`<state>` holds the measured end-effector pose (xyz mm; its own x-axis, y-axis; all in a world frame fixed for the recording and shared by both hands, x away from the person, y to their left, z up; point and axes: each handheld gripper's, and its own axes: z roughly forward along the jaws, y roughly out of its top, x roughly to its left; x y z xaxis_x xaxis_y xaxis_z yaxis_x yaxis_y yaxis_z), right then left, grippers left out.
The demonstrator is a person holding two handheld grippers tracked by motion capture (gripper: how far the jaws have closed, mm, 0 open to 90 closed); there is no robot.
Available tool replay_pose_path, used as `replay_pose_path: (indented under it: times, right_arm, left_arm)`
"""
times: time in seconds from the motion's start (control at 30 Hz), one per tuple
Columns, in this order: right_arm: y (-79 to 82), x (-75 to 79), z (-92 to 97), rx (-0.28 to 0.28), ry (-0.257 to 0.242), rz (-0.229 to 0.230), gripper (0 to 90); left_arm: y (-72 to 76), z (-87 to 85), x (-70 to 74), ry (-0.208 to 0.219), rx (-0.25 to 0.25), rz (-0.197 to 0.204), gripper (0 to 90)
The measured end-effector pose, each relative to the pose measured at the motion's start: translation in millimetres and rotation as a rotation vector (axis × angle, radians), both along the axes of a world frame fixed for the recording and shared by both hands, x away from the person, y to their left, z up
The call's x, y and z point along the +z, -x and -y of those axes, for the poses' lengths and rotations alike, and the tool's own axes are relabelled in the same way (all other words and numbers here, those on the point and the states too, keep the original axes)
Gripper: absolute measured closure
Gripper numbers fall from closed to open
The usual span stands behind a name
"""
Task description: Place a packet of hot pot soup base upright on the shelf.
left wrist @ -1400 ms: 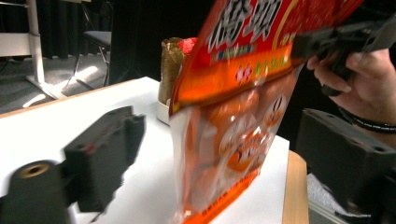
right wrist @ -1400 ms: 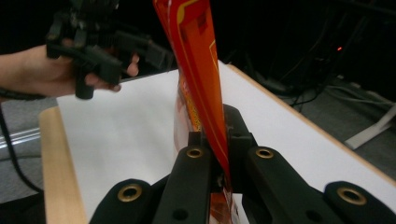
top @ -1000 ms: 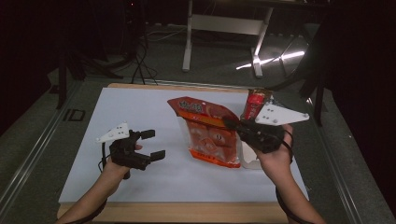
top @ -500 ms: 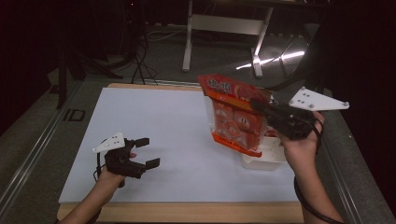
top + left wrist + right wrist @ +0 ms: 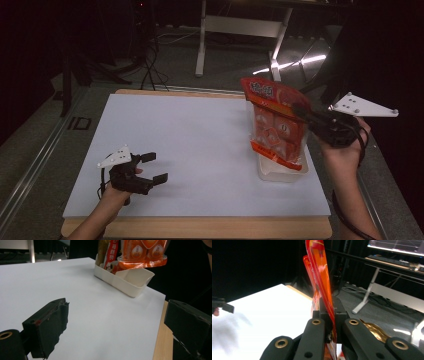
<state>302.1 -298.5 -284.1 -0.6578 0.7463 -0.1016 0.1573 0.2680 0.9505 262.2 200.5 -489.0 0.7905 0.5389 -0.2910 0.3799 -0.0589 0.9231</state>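
Bag (image 5: pixel 276 125) carried from worktop middle toward right edge, now hanging over bin (image 5: pixel 282 167). Right gripper (image 5: pixel 301 111) clenched on bag's side seam; left gripper (image 5: pixel 154 168) released, idle near front-left corner. Bag light, floppy, slippery film; pinch flat seam.

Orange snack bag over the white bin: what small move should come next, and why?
Probably lower it straight down. The right tongs are shut on the orange snack bag, which hangs upright with its bottom edge about at the rim of the white bin. Other packets stand at the bin's far end, so aim for the open near compartment. The left tongs rest open, well clear.
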Motion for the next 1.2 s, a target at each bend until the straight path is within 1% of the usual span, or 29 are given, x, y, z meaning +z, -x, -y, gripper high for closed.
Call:
replay_pose_path:
  times: [0.1,0.13,0.17,0.2,0.23,0.27,0.3,0.33,0.37,0.47,0.5,0.53,0.57,0.6,0.73,0.8,0.83,0.9,1.0,1.1,1.13,1.17,1.2]
  right_arm:
    - [-2.5,-2.4,7.3,-0.013,-0.003,-0.014,90.0]
    - [-3.5,-3.7,9.3,-0.020,-0.001,-0.015,90.0]
    - [-4.6,-5.2,11.1,-0.024,-0.001,-0.018,90.0]
    - [-4.6,-5.2,11.1,-0.024,-0.001,-0.018,90.0]
    - [-6.2,-9.7,14.1,-0.039,0.006,-0.023,90.0]
    - [-6.8,-11.2,15.3,-0.043,0.004,-0.027,90.0]
    - [-6.8,-11.2,15.3,-0.043,0.004,-0.027,90.0]
    - [-7.9,-13.5,17.1,-0.047,-0.004,-0.031,90.0]
    - [-10.0,-16.9,19.0,-0.051,-0.006,-0.037,90.0]
    - [-13.9,-22.7,21.2,-0.061,0.001,-0.048,90.0]
    - [-13.9,-22.7,21.2,-0.061,0.001,-0.048,90.0]
    - [-15.4,-24.9,21.9,-0.062,0.000,-0.052,90.0]
    - [-19.6,-29.9,24.5,-0.061,-0.012,-0.067,90.0]
    - [-21.4,-32.5,25.6,-0.060,-0.021,-0.073,90.0]
    - [-27.5,-42.3,26.2,-0.062,-0.018,-0.092,90.0]
    - [-30.1,-47.1,26.8,-0.054,-0.037,-0.105,90.0]
    - [-30.8,-49.3,26.9,-0.059,-0.042,-0.107,90.0]
    - [-31.2,-51.2,28.1,-0.062,-0.049,-0.105,90.0]
    - [-31.7,-54.0,31.9,-0.066,-0.073,-0.114,90.0]
    - [-31.5,-57.3,32.5,-0.073,-0.065,-0.120,90.0]
    - [-31.8,-60.0,32.6,-0.073,-0.066,-0.128,90.0]
    - [-33.3,-66.2,33.6,-0.074,-0.068,-0.147,90.0]
    - [-33.8,-68.9,33.6,-0.077,-0.066,-0.152,90.0]
  left_arm:
    - [0.0,-1.5,-2.0,0.007,0.004,0.001,5.5]
    - [-0.2,-1.6,-2.5,0.007,-0.001,-0.003,5.5]
    - [-0.4,-1.3,-2.8,0.009,-0.021,-0.015,5.5]
    - [-0.4,-1.3,-2.8,0.009,-0.021,-0.015,5.6]
    - [1.1,1.1,-3.6,-0.014,-0.031,0.000,5.6]
    - [2.1,2.1,-4.1,-0.021,-0.030,0.013,5.5]
    - [2.1,2.1,-4.1,-0.021,-0.030,0.013,5.5]
    - [2.8,2.7,-4.7,-0.020,-0.029,0.028,5.5]
    - [2.7,2.9,-5.0,-0.021,-0.027,0.031,4.5]
    - [3.0,1.9,-6.4,-0.018,-0.010,0.056,4.1]
    - [3.0,1.9,-6.4,-0.018,-0.010,0.056,4.1]
    - [2.3,0.0,-7.9,-0.008,-0.004,0.054,4.1]
    - [2.1,-0.7,-8.6,-0.003,0.001,0.051,4.1]
    - [1.7,-1.5,-9.1,-0.003,0.003,0.047,4.1]
    - [-0.3,-3.7,-11.2,0.005,0.013,0.040,4.1]
    - [-0.6,-4.5,-12.6,0.009,0.018,0.037,4.1]
    - [-0.8,-4.7,-13.1,0.008,0.018,0.034,4.1]
    - [-0.9,-5.2,-13.6,0.008,0.021,0.033,4.1]
    - [-1.9,-5.9,-14.4,0.012,0.023,0.027,4.1]
    - [-2.4,-5.8,-14.8,0.014,0.025,0.023,4.1]
    - [-2.8,-5.4,-15.2,0.015,0.026,0.023,4.1]
    - [-2.8,-5.1,-15.3,0.014,0.026,0.024,4.1]
    - [-2.9,-4.8,-15.5,0.012,0.025,0.025,4.1]
